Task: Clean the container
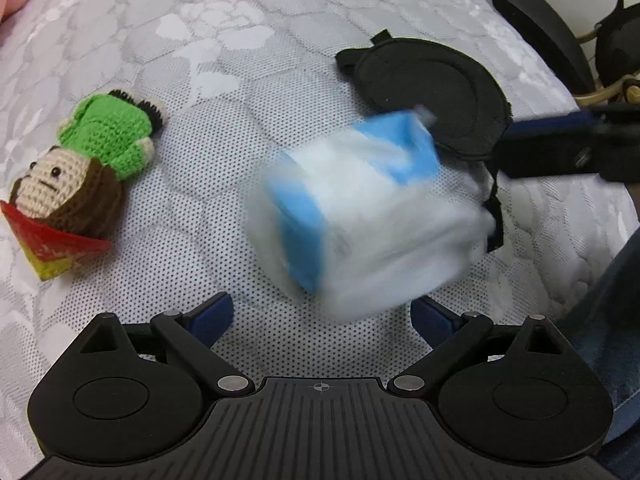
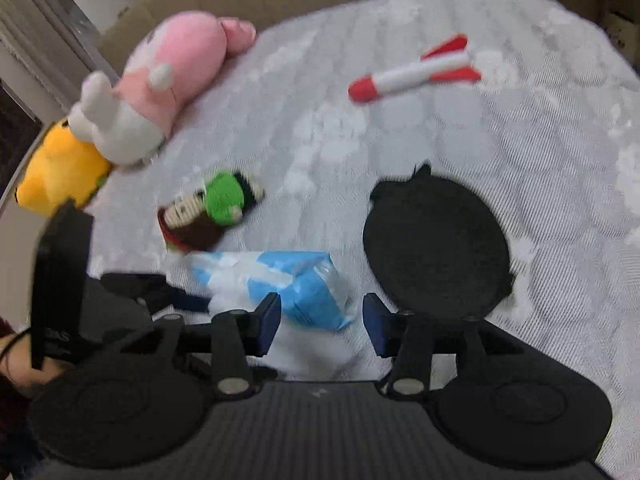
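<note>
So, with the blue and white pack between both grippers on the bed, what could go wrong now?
1. The blue and white pack is motion-blurred and neither the left gripper nor the right gripper presses on it, so it may tumble away.
2. It lies right beside the black round case; a closing jaw could catch that instead.
3. The crochet doll is close and might get knocked.

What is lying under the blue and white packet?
The blue and white packet rests on the grey quilted cover. Whatever lies directly beneath it stays covered.
</note>
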